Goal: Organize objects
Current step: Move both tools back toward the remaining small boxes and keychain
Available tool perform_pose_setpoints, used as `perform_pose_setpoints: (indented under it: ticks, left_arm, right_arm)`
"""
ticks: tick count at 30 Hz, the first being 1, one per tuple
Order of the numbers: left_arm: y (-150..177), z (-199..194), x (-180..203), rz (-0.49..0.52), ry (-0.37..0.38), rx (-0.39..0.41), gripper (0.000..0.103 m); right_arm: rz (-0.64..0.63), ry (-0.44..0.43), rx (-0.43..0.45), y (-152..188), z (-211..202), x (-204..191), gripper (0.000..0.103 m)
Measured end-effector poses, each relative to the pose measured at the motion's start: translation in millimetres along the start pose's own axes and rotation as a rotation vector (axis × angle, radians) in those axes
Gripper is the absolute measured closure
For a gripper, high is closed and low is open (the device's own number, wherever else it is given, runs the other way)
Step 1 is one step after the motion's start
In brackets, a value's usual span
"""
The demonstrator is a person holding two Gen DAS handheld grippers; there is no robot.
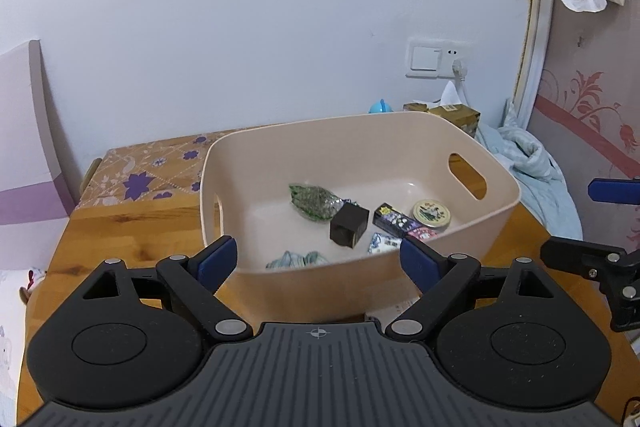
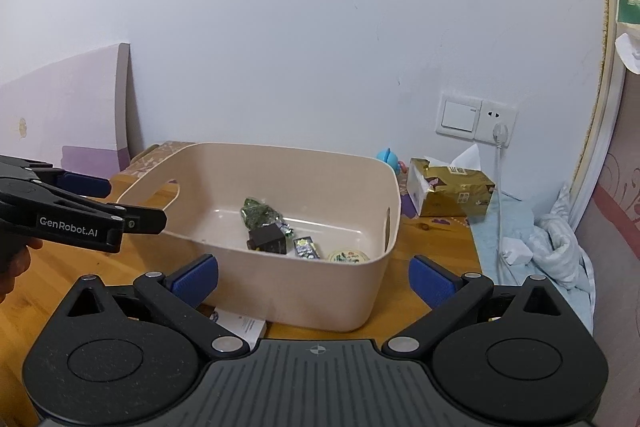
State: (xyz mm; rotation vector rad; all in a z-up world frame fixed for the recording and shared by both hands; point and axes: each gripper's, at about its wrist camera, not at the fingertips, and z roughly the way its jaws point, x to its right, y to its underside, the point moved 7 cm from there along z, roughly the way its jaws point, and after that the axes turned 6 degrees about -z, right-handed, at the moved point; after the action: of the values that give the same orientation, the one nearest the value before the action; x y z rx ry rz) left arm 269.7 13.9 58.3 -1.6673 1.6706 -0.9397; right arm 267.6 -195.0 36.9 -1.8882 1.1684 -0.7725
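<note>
Both claws, left claw & right claw, stood wide open w/ nothing held, facing the near wall of the bin on the tabletop, while a card lay just below-left of the right claw, nearer it.

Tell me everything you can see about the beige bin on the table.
The beige bin looks like smooth matte plastic, rectangular with rounded corners, flared walls and an oval handle slot at each end. It stands upright and open on the wooden table. Inside lie a black cube, a green packet, a round tin and small wrapped items. Neither gripper touches it.
</note>
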Motion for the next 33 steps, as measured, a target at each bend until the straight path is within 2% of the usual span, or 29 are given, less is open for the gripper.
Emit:
perform_pose_setpoints:
  ticks: [7,14,16,19,22,27,33]
  left_arm:
    - [22.1,-17.6,0.8,-0.046,0.03,-0.026,0.013]
    - [49.8,-29.2,-4.9,-0.066,0.017,-0.044,0.012]
    - [57.7,-32.6,-4.0,-0.045,0.034,-0.054,0.012]
    - [69.5,-36.6,-4.8,-0.033,0.022,-0.057,0.012]
    - [81.7,-37.6,-6.7,-0.045,0.009,-0.068,0.012]
    - [102.5,-35.5,-3.6,-0.053,0.028,-0.104,0.012]
    - [126.9,-32.8,2.3,-0.046,0.028,-0.127,0.012]
  right_arm:
    - [-0.015,-0.003,-0.004,16.1,-18.2,-6.0,0.0]
    - [-0.035,-0.028,-0.019,42.1,-28.9,-13.3,0.0]
    - [-0.044,-0.033,-0.024,50.3,-31.4,-15.3,0.0]
    - [-0.052,-0.04,-0.04,62.5,-33.2,-17.9,0.0]
    - [-0.05,-0.052,-0.062,76.1,-31.5,-19.8,0.0]
    - [-0.03,-0.08,-0.08,92.4,-28.9,-22.1,0.0]
    - [-0.07,-0.083,-0.085,106.4,-27.6,-29.1,0.0]
